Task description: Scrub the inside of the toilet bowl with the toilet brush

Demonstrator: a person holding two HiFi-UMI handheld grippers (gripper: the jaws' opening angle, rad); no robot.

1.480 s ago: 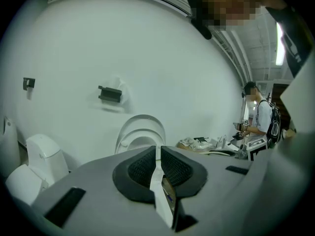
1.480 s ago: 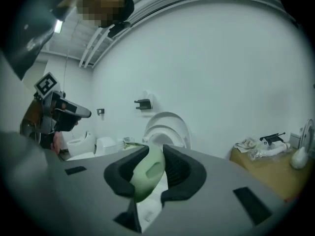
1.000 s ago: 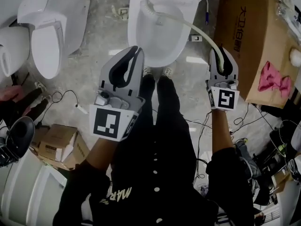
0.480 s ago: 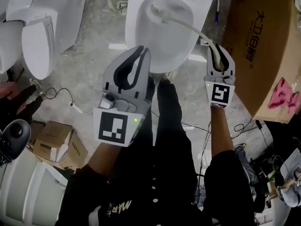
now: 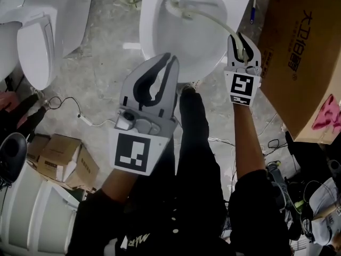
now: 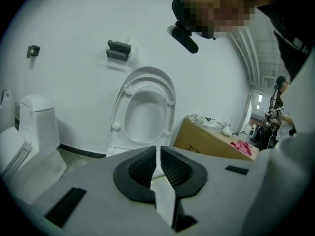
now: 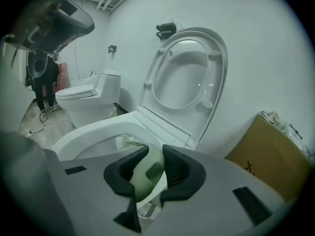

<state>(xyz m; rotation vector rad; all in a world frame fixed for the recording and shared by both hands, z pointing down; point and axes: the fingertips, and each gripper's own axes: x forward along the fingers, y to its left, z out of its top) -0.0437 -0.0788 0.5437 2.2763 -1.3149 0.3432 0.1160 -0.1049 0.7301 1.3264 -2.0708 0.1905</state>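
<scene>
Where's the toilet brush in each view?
Head view: toilet brush top centre, curving from the bowl to the right gripper.
Left gripper view: not in it.
Right gripper view: bottom centre, handle clamped in its jaws.
Shared landmark: cardboard box, right of the bowl.

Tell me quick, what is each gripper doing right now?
Left gripper: closed, holding nothing.
Right gripper: closed on the handle of the toilet brush.

White bowl point(image 5: 152, 41), seat and lid up. Pale green brush point(image 5: 213, 21) slants into it, bristle head inside near the back, handle end clamped in right gripper point(image 5: 243, 47).
</scene>
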